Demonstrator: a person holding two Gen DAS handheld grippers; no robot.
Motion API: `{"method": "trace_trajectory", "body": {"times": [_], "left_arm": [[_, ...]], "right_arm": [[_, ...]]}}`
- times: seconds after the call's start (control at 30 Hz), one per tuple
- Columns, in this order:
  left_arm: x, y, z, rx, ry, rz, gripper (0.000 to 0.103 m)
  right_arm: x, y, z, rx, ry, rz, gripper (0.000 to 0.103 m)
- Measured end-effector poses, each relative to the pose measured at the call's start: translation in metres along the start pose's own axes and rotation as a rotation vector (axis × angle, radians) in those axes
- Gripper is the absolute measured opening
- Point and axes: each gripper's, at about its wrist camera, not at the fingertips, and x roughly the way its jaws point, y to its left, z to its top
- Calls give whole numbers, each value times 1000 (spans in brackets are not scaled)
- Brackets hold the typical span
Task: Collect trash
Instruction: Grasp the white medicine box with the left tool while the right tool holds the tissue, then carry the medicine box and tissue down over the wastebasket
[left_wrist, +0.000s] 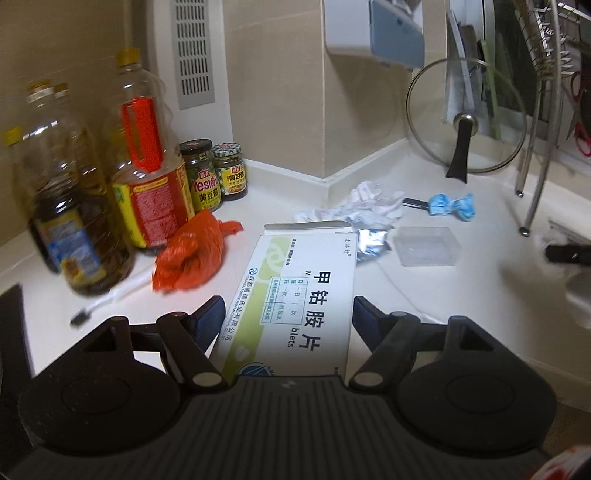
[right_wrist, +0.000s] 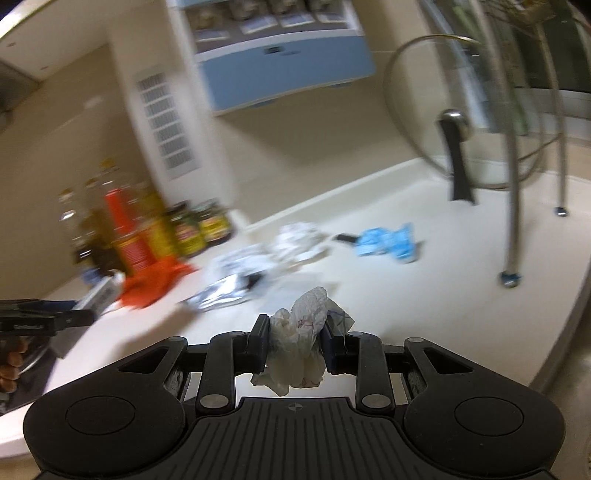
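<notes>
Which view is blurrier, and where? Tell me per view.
Right wrist view: heavy motion blur over the bottles, foil wrapper and pot lid; only the right tongs and the crumpled tissue they grip stay sharp. Left wrist view: mostly crisp, medicine box print legible between the left tongs; oil bottles smeared; fisheye bends the edges.

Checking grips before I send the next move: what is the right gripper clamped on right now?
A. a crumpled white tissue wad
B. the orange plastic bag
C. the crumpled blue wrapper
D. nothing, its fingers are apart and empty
A: in the right wrist view the right gripper is shut on the crumpled white tissue wad, while the crumpled blue wrapper and orange plastic bag lie on the counter beyond.
</notes>
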Motion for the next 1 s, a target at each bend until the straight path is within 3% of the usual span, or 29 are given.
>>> {"method": "trace_trajectory", "body": {"times": [0.27,0.43,0.7,1.0], "left_arm": [[-60,-22,-42,-98,0,4,73],[-78,-35,-74,-167,34,12,73],[-70,-51,-132,-261,160,41,73],[-36,-57,-189,-361,289,88,73]], "right_arm": [[-11,53,-36,-32,86,188,29],[-7,78,-67,-61,172,258,29],[13,95,-120,-103,295,260,29],[31,82,-166,-115,380,213,29]]}}
